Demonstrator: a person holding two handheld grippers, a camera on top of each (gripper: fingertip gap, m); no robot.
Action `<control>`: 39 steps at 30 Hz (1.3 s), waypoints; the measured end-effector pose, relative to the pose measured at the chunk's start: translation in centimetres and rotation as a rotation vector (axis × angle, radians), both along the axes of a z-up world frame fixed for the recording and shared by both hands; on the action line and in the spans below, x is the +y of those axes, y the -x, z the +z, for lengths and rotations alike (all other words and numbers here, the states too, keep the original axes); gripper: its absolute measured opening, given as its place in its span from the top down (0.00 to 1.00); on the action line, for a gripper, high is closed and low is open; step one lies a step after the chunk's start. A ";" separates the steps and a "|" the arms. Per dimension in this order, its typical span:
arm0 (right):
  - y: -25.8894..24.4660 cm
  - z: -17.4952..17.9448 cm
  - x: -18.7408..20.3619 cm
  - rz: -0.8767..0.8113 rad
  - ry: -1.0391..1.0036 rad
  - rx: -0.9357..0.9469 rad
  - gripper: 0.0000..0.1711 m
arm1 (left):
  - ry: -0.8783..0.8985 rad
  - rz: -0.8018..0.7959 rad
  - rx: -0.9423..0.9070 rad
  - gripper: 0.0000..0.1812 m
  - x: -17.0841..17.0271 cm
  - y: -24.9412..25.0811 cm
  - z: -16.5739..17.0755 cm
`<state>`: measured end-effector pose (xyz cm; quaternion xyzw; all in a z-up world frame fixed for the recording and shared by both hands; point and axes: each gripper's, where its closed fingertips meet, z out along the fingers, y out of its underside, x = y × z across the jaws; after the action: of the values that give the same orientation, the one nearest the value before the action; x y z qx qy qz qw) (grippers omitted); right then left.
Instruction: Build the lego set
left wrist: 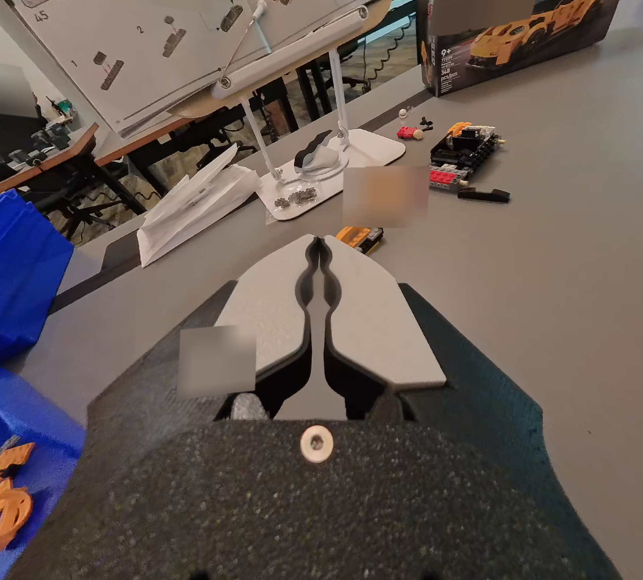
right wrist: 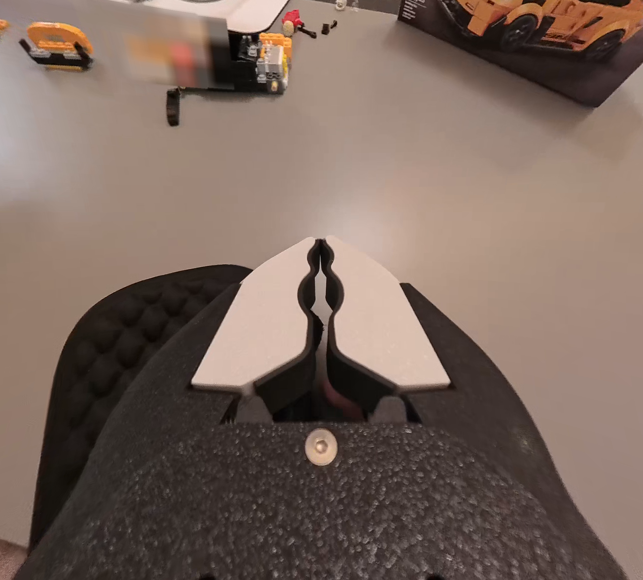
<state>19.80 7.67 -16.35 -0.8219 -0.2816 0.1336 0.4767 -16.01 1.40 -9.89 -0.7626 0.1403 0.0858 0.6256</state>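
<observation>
- Both handheld grippers hover low over the plain grey desk (right wrist: 382,163), empty: the left gripper (left wrist: 317,240) and the right gripper (right wrist: 319,240) each have their pale grey jaws closed tip to tip, holding nothing.
- At the left edge, blue plastic bins (left wrist: 31,250) hold loose orange pieces.
- Just beyond the left gripper lies a small orange-and-black brick sub-assembly (left wrist: 360,239); a flat white paper bag (left wrist: 195,205) rests to its left.
- Mid-desk sits the task's thing, a half-built black, grey and red brick car chassis (left wrist: 462,153), with a loose curved black bar (left wrist: 483,195) just beside it.
- The chassis looks light, rigid and angular, but press-fit pieces could pop off under a hard squeeze; a grip across its long flat sides, low on the frame, seems safest.
- Near it are a red-and-tan minifigure (left wrist: 410,133) and tiny black parts, likely slippery and easy to flick away.
- Behind, a white tilting stand (left wrist: 334,160) carries the open instruction booklet (left wrist: 146,24); a clear packet of small dark parts (left wrist: 295,197) lies on its base.
- Farthest right stands the dark cardboard set box picturing an orange sports car (right wrist: 542,7).
</observation>
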 end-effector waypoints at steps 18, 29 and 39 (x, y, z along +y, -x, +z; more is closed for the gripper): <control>22.0 14.4 10.3 0.249 -0.426 0.274 1.00 | -0.185 0.009 -0.113 1.00 11.5 -1.2 6.4; 23.2 12.4 14.3 0.157 -0.473 0.407 1.00 | -0.167 0.118 -0.108 1.00 14.0 2.4 2.1; 23.8 12.4 14.0 0.160 -0.566 0.318 1.00 | -0.157 0.037 -0.094 1.00 14.1 0.7 1.7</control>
<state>-3.97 21.70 -3.95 -0.6013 -0.2932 0.2136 0.7120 -16.71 15.50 -8.16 -0.7171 0.0896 0.0722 0.6875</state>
